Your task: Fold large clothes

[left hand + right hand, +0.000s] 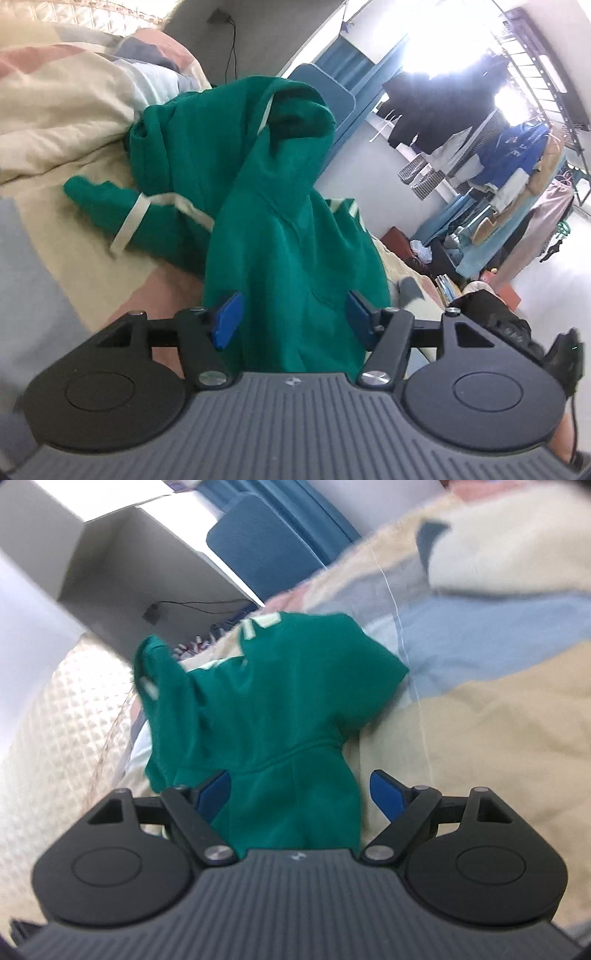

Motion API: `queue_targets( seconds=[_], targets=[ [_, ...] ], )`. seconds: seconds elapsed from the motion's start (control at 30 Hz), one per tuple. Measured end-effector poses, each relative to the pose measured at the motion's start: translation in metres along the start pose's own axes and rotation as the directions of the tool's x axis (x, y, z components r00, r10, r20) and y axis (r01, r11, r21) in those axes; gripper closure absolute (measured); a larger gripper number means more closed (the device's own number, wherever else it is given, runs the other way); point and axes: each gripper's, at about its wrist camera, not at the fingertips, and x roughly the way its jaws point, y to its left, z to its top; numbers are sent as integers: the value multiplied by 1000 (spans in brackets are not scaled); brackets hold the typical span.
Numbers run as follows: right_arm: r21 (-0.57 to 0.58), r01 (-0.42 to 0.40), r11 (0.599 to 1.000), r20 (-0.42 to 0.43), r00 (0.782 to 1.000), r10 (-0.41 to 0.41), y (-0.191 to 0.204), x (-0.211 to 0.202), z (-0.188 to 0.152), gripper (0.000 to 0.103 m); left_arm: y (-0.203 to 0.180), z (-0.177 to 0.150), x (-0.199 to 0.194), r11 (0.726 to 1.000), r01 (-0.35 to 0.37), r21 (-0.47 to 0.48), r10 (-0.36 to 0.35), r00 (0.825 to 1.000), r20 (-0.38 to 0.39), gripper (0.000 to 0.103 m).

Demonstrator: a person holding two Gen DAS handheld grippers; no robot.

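A green hooded sweatshirt (266, 206) with cream tape trim lies crumpled on the bed; one sleeve (122, 206) stretches out to the left. My left gripper (294, 319) is open. Its blue pads (229, 321) stand wide apart at either side of the near fold of the cloth, without pinching it. In the right wrist view the same sweatshirt (266, 701) rises in a heap ahead. My right gripper (301, 794) is open too: the cloth runs between its jaws, and the right pad (386, 794) stands free of it, over the quilt.
The bed is covered by a patchwork quilt (55, 110) of beige, pink, blue and grey (498, 701). A rail of hanging clothes (498, 166) fills the room's far side. A blue chair back (325, 85), a white box-like shelf (110, 554) and a quilted cream headboard (55, 738) border the bed.
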Motion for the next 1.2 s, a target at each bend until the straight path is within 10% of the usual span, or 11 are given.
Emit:
queue_targets(
  seconds=[0.3,0.57,0.7,1.2],
  targets=[
    [126,-45,991,-79,995,55,-32,85,16,18,9,69,93,992,-80,96,80,997,1,36],
    [117,-151,982,-109,981,163,-43,123,30,50,27,102,156,999,-31,7,31,999,10,38],
    [-18,-173,985,-81,982,171,-26,116,38,83,12,108,165,998,-25,50,26,999,-21,81],
    [-173,-503,847,129,841,525,10,-43,50,89,-21,58,-32,987,164,-7,-161,977,143,87]
  ],
)
